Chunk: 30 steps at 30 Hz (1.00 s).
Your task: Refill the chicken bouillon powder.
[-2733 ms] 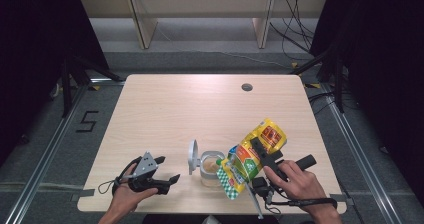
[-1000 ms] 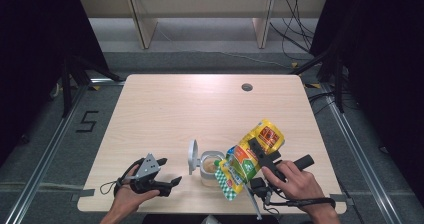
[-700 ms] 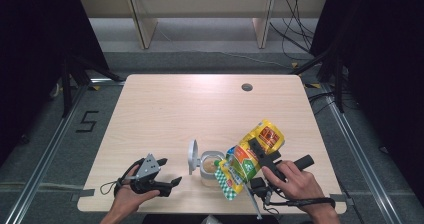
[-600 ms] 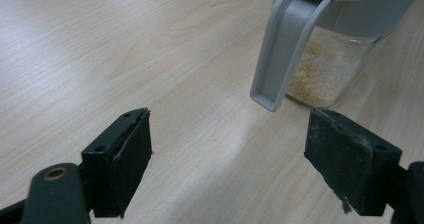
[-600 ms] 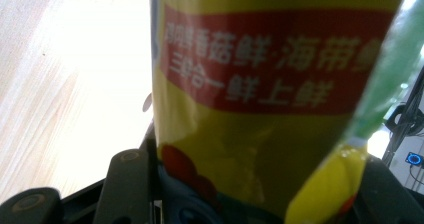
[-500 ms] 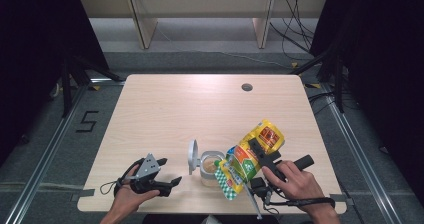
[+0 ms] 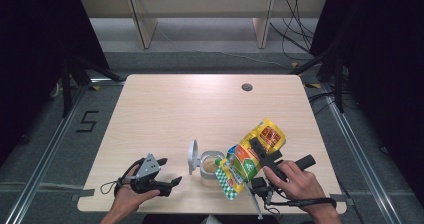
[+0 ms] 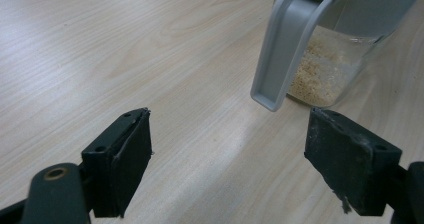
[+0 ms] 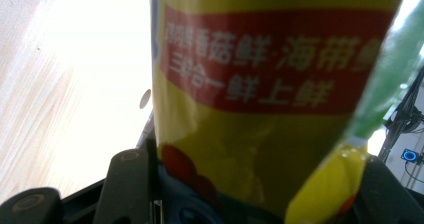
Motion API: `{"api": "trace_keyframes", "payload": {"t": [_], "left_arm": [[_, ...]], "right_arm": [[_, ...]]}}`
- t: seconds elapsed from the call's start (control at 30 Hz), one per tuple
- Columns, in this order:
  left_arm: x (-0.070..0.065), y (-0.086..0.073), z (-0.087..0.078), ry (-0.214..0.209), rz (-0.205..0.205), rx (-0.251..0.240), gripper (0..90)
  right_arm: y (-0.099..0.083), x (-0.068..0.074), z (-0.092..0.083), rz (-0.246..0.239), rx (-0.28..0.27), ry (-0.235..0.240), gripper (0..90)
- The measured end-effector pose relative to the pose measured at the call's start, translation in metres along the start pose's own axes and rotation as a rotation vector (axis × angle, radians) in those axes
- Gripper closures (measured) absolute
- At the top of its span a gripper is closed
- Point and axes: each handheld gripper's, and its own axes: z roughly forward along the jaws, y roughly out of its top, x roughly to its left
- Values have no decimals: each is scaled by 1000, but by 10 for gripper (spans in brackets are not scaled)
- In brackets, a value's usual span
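Nothing is being shifted between the frames from a moment ago and this one: the yellow, green and red printed plastic seasoning pouch [image 7: 252,156] is still being held tilted, its lower mouth end hanging directly over the small clear glass jar with granules in it [image 7: 210,167], and the right gripper [image 7: 256,154] is being kept where it was. Its jaws are being pressed against the two sides of the pouch, as is shown in the right gripper view, where the pouch [image 9: 270,99] is wedged between the black jaws. The jar's grey plastic flip lid [image 7: 192,156] is being left standing open on the jar's left side, and pale granules [image 8: 312,76] are lying in the jar's bottom.

The left gripper [image 7: 167,184] is being rested on the light wooden table [image 7: 175,114] to the left of the jar, well apart from it; its jaws are being held wide open with nothing between them.

The stillness is being read as a steady pour in progress, judged not yet finished; no falling stream can be made out, so whether granules are being delivered cannot be told
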Motion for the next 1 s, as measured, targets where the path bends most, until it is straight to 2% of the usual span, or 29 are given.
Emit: {"api": "trace_keyframes", "payload": {"t": [0.07,0.1,0.17,0.2,0.3,0.33,0.37,0.43,0.47,0.5,0.57,0.63,0.73,0.8,0.83,0.87,0.9,0.97,1.0], "left_arm": [[0,0,0,4,-3,-5,183],[0,1,0,-1,1,-7,183],[-1,0,-1,0,-12,-12,183],[0,0,-1,1,-4,-8,183],[2,1,-2,3,23,-5,183],[2,1,-2,3,18,-5,183],[0,0,-1,-1,-13,-9,183],[2,1,-2,3,26,-9,183],[2,1,-2,7,23,-7,183],[1,1,-3,14,-2,-1,183],[1,1,-3,13,-10,-8,183],[4,1,-3,16,28,-2,183],[3,1,-3,5,14,-12,183],[3,2,-2,5,16,-12,183],[2,1,-2,7,11,-16,183],[0,1,-2,12,-18,-12,183],[1,1,-3,9,6,-7,183],[1,1,-2,3,-10,-16,183],[3,1,-3,19,16,-3,183]], "right_arm": [[0,1,0,15,1,-1,484],[0,0,1,-12,-10,-3,484],[1,0,0,-14,-7,2,484],[1,-2,0,-34,-13,0,484],[2,-1,0,-19,-3,-1,484],[2,-2,0,-21,-7,-9,484],[3,-3,0,-42,-21,-12,484],[2,-2,-1,-25,-10,-9,488],[2,0,-2,0,3,-2,495],[2,0,-1,0,-1,-3,496],[1,0,-1,-2,-6,-4,497],[1,-3,1,-36,-17,-11,498],[1,0,0,-21,-6,1,499],[1,-3,1,-51,-27,-16,501],[1,-1,0,-36,-18,-2,502],[1,-2,1,-37,-19,-2,502],[1,0,0,-8,-9,-2,503],[1,-3,1,-50,-29,-15,503],[1,-2,0,-39,-23,-6,503]]}}
